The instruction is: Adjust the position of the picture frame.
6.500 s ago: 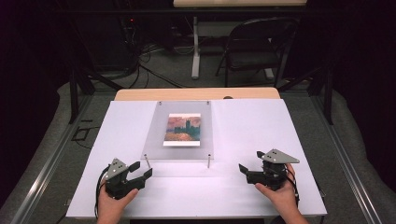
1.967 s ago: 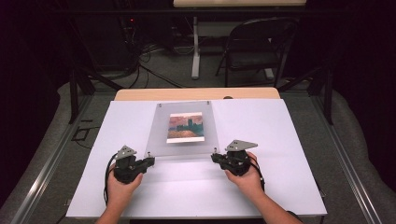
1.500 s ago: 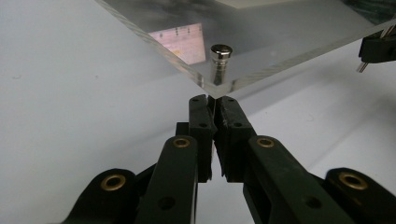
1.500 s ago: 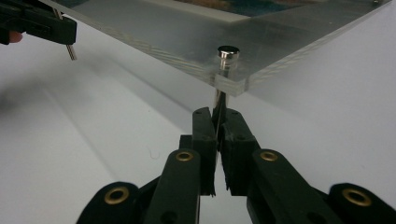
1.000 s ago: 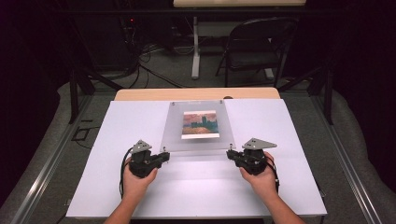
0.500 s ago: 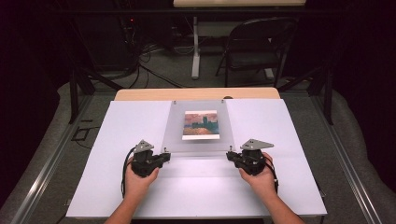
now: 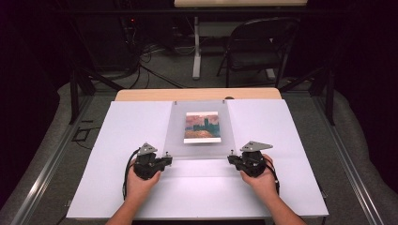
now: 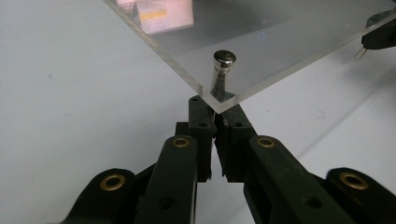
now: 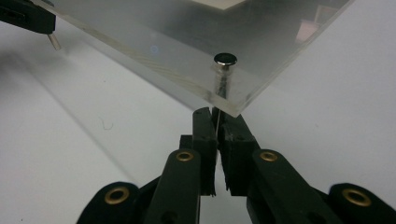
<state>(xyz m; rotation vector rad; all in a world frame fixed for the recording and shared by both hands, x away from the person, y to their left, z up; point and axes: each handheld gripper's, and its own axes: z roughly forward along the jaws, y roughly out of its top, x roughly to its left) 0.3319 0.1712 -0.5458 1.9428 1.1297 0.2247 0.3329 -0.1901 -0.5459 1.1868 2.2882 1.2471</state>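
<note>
A clear acrylic panel (image 7: 199, 143) lies over a small landscape picture (image 7: 202, 126) on the white table top. A metal pin (image 8: 224, 57) stands through its near left corner, and my left gripper (image 8: 215, 119) is shut on the pin's shaft under the panel. At the near right corner my right gripper (image 9: 217, 122) is shut on the other pin (image 9: 225, 59) in the same way. In the high view the left gripper (image 7: 165, 159) and right gripper (image 7: 232, 159) face each other across the panel's near edge. Two more pins show at the far corners.
The white board (image 7: 281, 187) covers a wooden table (image 7: 141, 95); bare white surface lies on both sides of the panel. Beyond the table stand a folding chair (image 7: 258, 51) and cables on a dark floor. Metal rails run along both sides.
Since the earliest frame both grippers have come in to the panel's near corners and shut on the pins, and the panel has shifted right and away. Over the last second nothing visibly moves.
</note>
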